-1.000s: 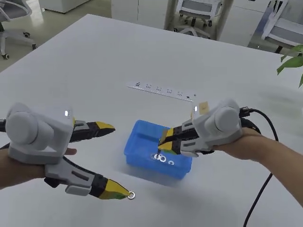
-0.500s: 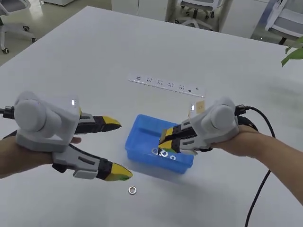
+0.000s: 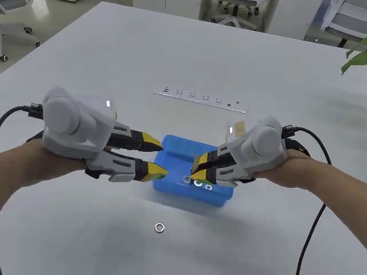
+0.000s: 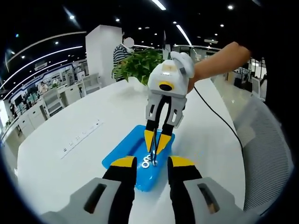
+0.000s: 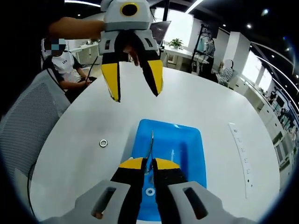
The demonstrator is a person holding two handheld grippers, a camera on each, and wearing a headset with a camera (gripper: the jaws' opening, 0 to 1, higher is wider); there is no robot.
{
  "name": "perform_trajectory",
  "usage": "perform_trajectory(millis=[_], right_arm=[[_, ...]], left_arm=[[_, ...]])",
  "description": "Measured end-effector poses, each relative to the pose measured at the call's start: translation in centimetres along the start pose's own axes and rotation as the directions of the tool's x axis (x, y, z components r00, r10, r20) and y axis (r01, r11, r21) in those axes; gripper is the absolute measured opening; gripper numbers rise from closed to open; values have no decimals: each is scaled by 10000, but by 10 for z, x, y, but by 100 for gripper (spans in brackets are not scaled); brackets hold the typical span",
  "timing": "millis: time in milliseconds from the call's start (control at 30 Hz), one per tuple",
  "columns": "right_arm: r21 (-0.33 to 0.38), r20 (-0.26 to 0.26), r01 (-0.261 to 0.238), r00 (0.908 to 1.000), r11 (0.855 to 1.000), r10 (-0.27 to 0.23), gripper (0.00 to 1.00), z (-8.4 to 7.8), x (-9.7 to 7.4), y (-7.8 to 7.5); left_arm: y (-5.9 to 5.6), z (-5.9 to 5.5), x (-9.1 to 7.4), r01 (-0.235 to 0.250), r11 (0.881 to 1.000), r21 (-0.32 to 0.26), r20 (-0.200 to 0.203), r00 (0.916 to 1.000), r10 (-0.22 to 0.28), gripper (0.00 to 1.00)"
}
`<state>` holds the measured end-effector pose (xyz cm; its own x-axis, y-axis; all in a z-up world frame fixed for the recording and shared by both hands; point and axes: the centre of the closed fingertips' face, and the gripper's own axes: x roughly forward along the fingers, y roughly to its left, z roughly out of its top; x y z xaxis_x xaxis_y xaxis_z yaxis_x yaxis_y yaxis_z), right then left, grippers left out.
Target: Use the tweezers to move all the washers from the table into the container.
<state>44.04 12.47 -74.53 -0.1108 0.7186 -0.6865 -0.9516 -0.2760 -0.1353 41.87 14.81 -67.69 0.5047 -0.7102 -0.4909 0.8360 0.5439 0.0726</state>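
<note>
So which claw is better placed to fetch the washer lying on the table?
Right. The right claw is shut on the tweezers above the container, and the washer lies on the table beside it. The left claw is open and empty.

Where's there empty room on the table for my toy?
Bare table lies beyond the power strip, and near us on both sides of the loose washer. It's crowded around the blue container, where the left gripper and right gripper hover.

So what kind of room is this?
Probably an open office: a big white table with a power strip on it, office chairs around it, and a leafy plant nearby.
</note>
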Motion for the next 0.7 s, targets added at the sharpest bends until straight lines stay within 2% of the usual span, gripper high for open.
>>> perform_trajectory(millis=[367,700], right_arm=[[-13,-13,-37,10000,10000,37,9,-3,1,1],[-50,37,-14,10000,10000,14,9,-2,1,1]], left_arm=[[-2,13,25,561,9974,446,-31,9984,-560,20],[-1,19,44,770,9934,845,-204,9969,-755,11]])
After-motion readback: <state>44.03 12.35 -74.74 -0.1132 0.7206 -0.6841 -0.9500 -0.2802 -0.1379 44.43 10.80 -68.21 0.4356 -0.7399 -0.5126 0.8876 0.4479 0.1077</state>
